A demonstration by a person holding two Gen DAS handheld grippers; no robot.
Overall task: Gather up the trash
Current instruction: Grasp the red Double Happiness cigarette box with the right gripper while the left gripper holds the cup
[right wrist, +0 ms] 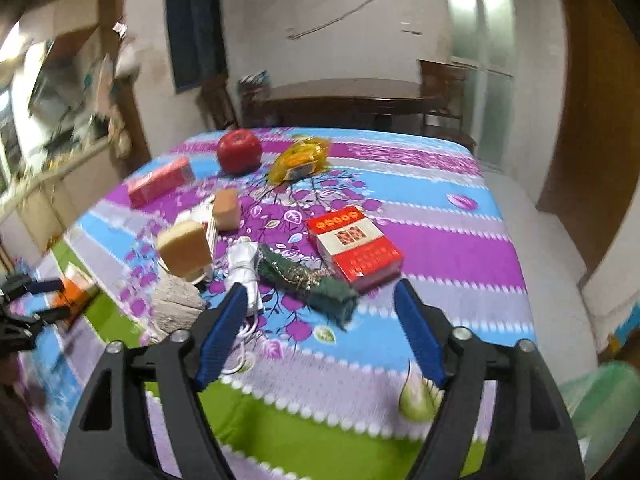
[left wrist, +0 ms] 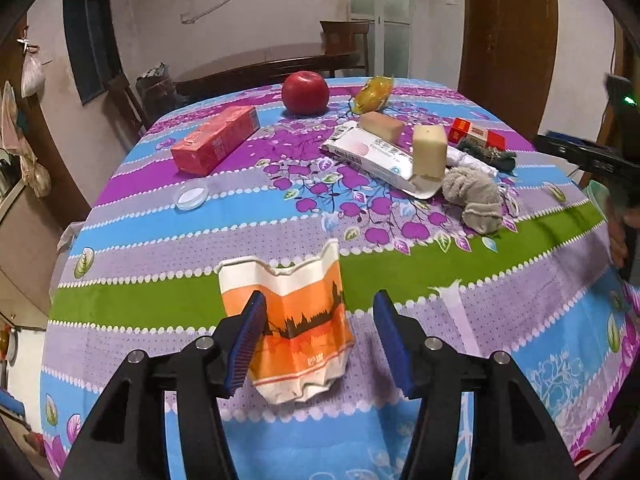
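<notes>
Tools both stood open: we saw left tool (left wrist: 320,340) astride crushed paper cup (left wrist: 296,320) near the table (left wrist: 400,272) edge, right tool (right wrist: 320,336) empty.

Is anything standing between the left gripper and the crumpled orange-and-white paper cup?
Nothing visible does. The left gripper is open, with the crumpled paper cup already between its fingers. One finger overlaps the cup's side; the other stands apart from it. Only bare tablecloth surrounds the cup.
</notes>
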